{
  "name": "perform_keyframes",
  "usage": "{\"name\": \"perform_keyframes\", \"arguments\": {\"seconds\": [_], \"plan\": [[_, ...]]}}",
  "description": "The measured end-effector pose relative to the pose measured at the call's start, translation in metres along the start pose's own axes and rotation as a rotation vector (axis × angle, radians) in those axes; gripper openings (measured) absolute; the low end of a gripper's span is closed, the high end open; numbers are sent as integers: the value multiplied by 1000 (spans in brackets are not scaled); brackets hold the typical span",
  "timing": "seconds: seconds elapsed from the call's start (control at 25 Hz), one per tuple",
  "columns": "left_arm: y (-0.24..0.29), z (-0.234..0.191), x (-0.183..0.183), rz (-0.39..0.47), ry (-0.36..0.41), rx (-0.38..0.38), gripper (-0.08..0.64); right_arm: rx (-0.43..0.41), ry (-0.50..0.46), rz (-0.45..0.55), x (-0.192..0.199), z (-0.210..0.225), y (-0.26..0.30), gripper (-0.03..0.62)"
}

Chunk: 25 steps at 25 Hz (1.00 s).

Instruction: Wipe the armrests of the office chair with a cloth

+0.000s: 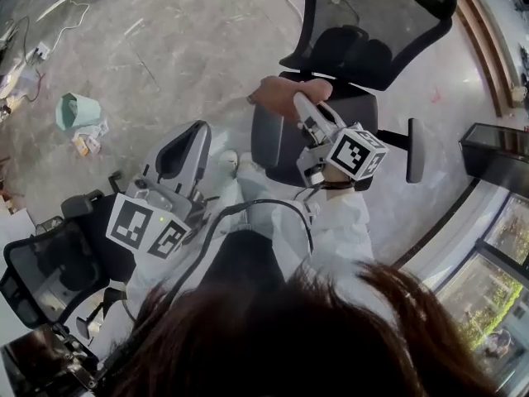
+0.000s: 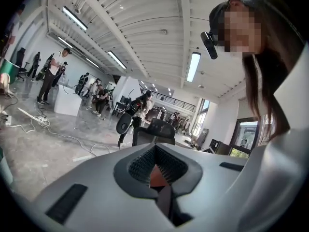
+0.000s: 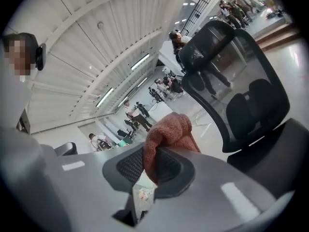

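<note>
Right claw (image 1: 302,104) grasps the reddish cloth (image 1: 277,95) at the near side of the office chair (image 1: 372,23). Left claw (image 1: 192,135) is clenched, empty, well apart from it.

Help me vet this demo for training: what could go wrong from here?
The cloth is pinched by a fold in the jaws of the right gripper, the rest bunched ahead; wiping drag might pull it out. The left gripper hangs clear of the office chair, jaws shut, so nothing steadies the chair if it swivels under pressure. The looping cable could snag on a reach to the far armrest.
</note>
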State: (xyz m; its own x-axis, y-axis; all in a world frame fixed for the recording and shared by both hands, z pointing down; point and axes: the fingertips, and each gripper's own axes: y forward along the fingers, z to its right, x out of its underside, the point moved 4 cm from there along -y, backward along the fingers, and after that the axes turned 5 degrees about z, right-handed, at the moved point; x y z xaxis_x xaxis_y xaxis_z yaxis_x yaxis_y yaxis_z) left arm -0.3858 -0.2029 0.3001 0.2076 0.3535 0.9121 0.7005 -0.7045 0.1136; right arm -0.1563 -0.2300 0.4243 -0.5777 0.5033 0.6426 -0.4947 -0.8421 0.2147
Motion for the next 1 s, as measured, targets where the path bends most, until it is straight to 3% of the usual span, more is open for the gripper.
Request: {"name": "perform_keyframes", "arguments": {"seconds": [0.32,0.52,0.64,0.8,1.0], "plan": [[23,-12,0,-46,-5,72,3,137,60,-87,16,64,57,33],[25,-16,13,-86,-28,81,3,366,108,-262,60,135,71,34],[23,-23,17,-103,-30,78,3,437,93,-350,79,149,65,33],[20,-29,17,-101,-25,72,3,440,36,-439,92,146,62,33],[23,-23,20,-93,-28,75,3,357,-53,-560,115,117,37,34]]}}
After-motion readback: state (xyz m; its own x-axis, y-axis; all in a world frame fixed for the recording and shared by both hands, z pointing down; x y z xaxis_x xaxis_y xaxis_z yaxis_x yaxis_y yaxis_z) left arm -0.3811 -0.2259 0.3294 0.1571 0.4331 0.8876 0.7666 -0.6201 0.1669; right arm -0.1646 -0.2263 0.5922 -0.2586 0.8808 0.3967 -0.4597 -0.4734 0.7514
